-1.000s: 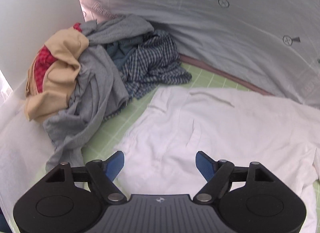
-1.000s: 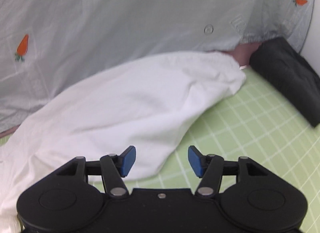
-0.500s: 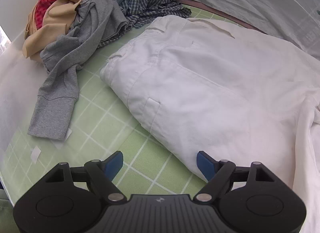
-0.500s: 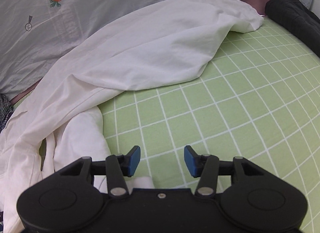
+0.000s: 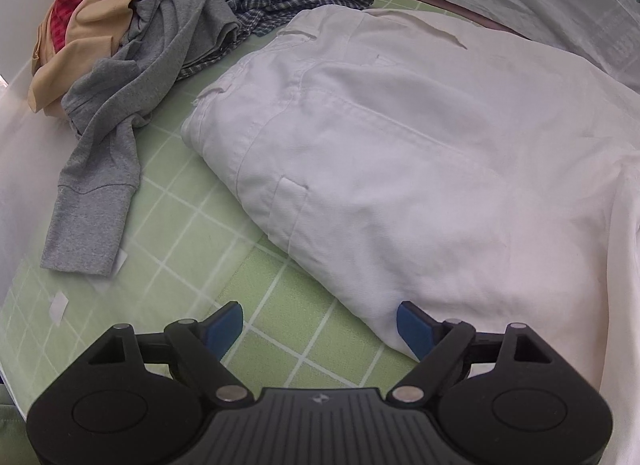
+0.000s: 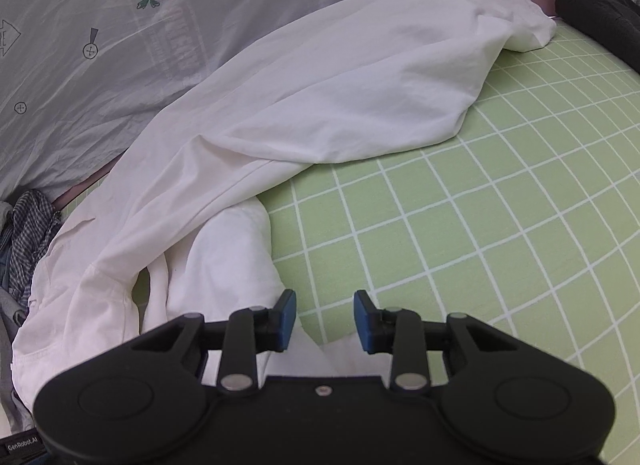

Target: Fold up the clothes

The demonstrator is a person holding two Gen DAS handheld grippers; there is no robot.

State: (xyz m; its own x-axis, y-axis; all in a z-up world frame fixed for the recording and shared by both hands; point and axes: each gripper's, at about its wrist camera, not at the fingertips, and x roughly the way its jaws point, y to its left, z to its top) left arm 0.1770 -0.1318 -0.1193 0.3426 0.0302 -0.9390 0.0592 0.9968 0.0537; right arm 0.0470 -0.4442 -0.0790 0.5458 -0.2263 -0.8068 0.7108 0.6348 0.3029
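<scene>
Both views dropped toward white trousers | left tool jaws apart, opening, waistband edge at 1 o'clock | right tool closing, cloth below, ungripped.

A green mat with a white grid carries everything. White trousers lie along its far edge, one leg stretching toward the far right corner. A heap of clothes fills the far left corner, a grey sleeve trailing forward. A dark folded garment sits at the far right corner.
</scene>
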